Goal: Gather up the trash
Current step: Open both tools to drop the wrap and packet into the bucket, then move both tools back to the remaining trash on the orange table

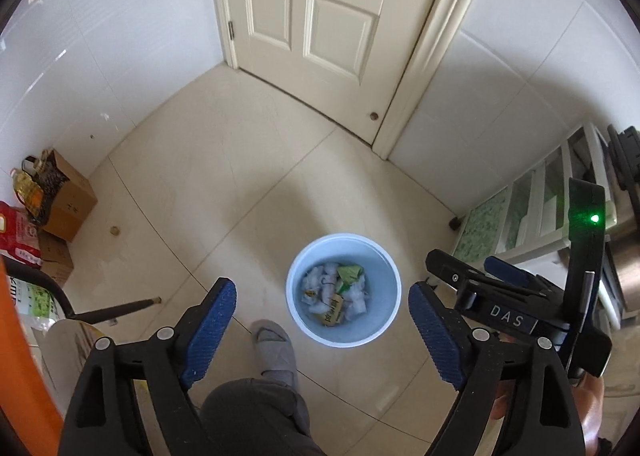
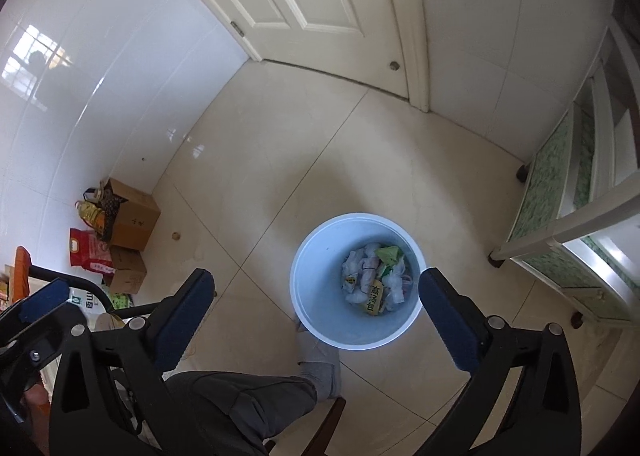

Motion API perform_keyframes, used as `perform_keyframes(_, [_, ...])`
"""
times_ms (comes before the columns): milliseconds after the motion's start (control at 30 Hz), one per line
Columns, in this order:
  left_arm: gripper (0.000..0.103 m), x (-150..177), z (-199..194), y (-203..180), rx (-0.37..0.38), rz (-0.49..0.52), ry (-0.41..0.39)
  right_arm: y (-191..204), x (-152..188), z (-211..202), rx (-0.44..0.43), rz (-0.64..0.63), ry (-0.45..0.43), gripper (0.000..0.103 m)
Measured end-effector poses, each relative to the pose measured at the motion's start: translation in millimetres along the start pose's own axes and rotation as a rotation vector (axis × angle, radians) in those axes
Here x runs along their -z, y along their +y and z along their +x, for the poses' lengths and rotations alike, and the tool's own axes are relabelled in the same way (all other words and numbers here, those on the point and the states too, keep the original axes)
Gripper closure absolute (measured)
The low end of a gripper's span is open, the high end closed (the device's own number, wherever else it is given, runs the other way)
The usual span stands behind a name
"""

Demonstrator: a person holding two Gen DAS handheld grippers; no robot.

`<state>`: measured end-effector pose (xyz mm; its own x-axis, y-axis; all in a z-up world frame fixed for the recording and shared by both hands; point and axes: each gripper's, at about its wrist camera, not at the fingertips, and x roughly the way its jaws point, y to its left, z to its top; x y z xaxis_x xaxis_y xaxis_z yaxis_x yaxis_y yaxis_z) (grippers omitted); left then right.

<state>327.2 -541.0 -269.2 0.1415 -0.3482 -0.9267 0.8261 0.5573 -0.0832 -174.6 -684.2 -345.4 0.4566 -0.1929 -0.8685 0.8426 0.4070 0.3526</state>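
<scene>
- Trash (image 2: 374, 280): crumpled white tissues, a green wrapper and a yellow printed packet, heaped at the bottom of the bin; in the right wrist view it lies at about 5 o'clock from frame centre.
- Bin (image 1: 298, 308): pale blue round bucket, upright on the cream tile floor (image 1: 224, 160), just right of the person's grey slipper (image 1: 274, 348); in the left wrist view at 6 o'clock, between the two blue pads.
- Left gripper (image 1: 322, 330): fingers spread wide, nothing between them; it hangs above and slightly left of the bin mouth.
- Right gripper (image 2: 316, 318): fingers spread to the full, nothing held; its right pad overlaps the bin rim at 3 o'clock of the bin in its own view.
- Step in hand, as judged: both loads look dropped in, so the release seems complete. To finish well, keep the fingers wide, lift straight off without clipping the rim, and check the floor around the bin for strays; none shows here.
- Surroundings: cardboard boxes (image 2: 134, 222), an oil bottle (image 2: 93, 212) and a red bag (image 2: 90, 250) at 9 o'clock by the wall; white panelled door (image 1: 316, 16) at 12 o'clock; green-patterned shelf unit (image 2: 560, 216) at 3 o'clock.
</scene>
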Motion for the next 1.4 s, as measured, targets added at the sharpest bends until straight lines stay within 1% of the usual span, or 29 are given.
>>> perform_keyframes(67, [0.017, 12, -19, -3, -0.009, 0.000, -0.034, 4, 2, -8, -0.003, -0.005, -0.011, 0.000])
perform_keyframes(200, [0.013, 42, -74, 4, -0.018, -0.023, -0.120, 22, 6, -39, -0.018, -0.027, -0.058, 0.000])
perform_keyframes(367, [0.008, 88, -149, 19, -0.040, -0.063, -0.257, 64, 16, -86, -0.048, -0.103, -0.140, 0.000])
perform_keyframes(467, [0.006, 124, -193, 33, -0.056, -0.080, -0.327, 94, 23, -113, -0.072, -0.156, -0.188, 0.000])
perform_keyframes(567, [0.006, 159, -227, 42, -0.087, -0.097, -0.391, 121, 32, -134, -0.097, -0.207, -0.218, 0.000])
perform_keyframes(733, [0.005, 226, -293, 59, -0.122, -0.178, -0.497, 178, 52, -169, -0.168, -0.312, -0.268, 0.000])
perform_keyframes(800, [0.005, 258, -318, 66, -0.151, -0.204, -0.538, 202, 62, -180, -0.199, -0.366, -0.278, 0.000])
perform_keyframes(900, [0.001, 304, -353, 75, -0.199, -0.256, -0.587, 239, 78, -194, -0.247, -0.446, -0.291, 0.000])
perform_keyframes(1000, [0.001, 354, -385, 84, -0.237, -0.321, -0.627, 275, 93, -203, -0.297, -0.514, -0.299, 0.000])
perform_keyframes(1167, [0.001, 432, -424, 86, -0.311, -0.432, -0.679, 333, 121, -209, -0.362, -0.639, -0.291, 0.000])
perform_keyframes(1233, [0.001, 458, -432, 84, -0.336, -0.472, -0.691, 350, 131, -210, -0.382, -0.683, -0.284, 0.000])
perform_keyframes(1267, [0.001, 477, -438, 86, -0.352, -0.495, -0.695, 358, 138, -210, -0.391, -0.706, -0.281, 0.000])
perform_keyframes(1400, [0.001, 515, -446, 85, -0.386, -0.564, -0.694, 390, 159, -206, -0.417, -0.789, -0.262, 0.000])
